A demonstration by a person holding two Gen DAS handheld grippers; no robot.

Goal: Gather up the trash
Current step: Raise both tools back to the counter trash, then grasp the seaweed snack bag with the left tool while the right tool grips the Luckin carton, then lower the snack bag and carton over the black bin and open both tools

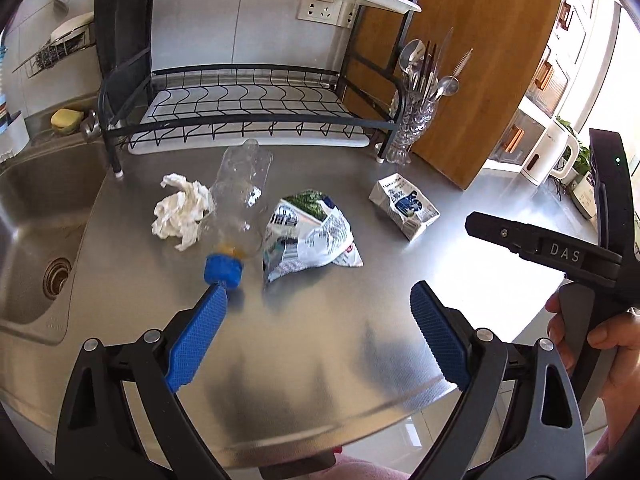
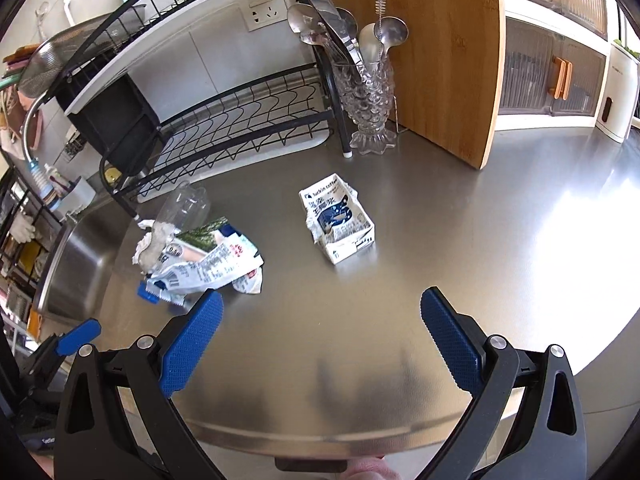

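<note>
Trash lies on a steel counter (image 1: 320, 344). A clear plastic bottle (image 1: 240, 196) with a blue cap (image 1: 223, 271) lies beside a crumpled white tissue (image 1: 180, 210) and a crinkled snack bag (image 1: 308, 232). A crushed coffee carton (image 1: 404, 204) sits further right. My left gripper (image 1: 318, 300) hovers open above the counter, empty, its left pad just short of the cap. In the right wrist view the carton (image 2: 338, 220) lies ahead of my right gripper (image 2: 320, 308), which is open and empty. The bag (image 2: 212, 264) and bottle (image 2: 186, 208) lie to its left.
A black dish rack (image 1: 248, 112) stands behind the trash, a sink (image 1: 44, 240) to the left. A glass holder with cutlery (image 2: 370, 92) and an upright wooden board (image 2: 444, 52) are at the back right. A hand (image 1: 600, 340) holds the other gripper at right.
</note>
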